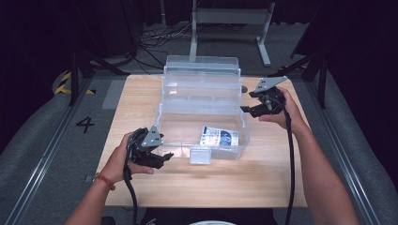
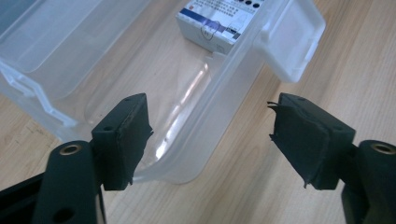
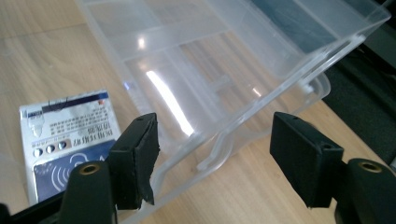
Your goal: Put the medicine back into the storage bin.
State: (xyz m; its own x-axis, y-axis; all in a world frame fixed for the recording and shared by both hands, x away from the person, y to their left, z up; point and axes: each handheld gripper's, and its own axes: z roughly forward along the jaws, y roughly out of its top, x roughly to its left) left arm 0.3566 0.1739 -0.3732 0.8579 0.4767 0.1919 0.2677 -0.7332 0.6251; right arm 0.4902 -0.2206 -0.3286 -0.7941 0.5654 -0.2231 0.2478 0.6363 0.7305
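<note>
A: Nearest us, the left gripper (image 1: 157, 157) hangs just off the front left corner of the clear plastic box (image 1: 176, 136). Its jaws stand fairly wide with nothing pressed between them; in the left gripper view the corner wall of the box (image 2: 205, 126) sits in the gap, untouched.

B: How will that box handle?

A: Light, I'd judge, with thin see-through walls that flex and a slick finish. It sits mid-surface (image 1: 141, 93), lid swung up behind. The white latch (image 1: 201, 156) on the front looks the weakest part, so I'd pinch the rim or a corner instead.

B: Anything inside?

A: A small printed packet (image 1: 219, 137), flat on the bottom by the front wall. Stiff card, probably.

B: And farther back?

A: The right gripper (image 1: 251, 110) is at the box's right side, jaws likewise apart and empty, the side wall (image 3: 224, 140) beneath the gap.
</note>
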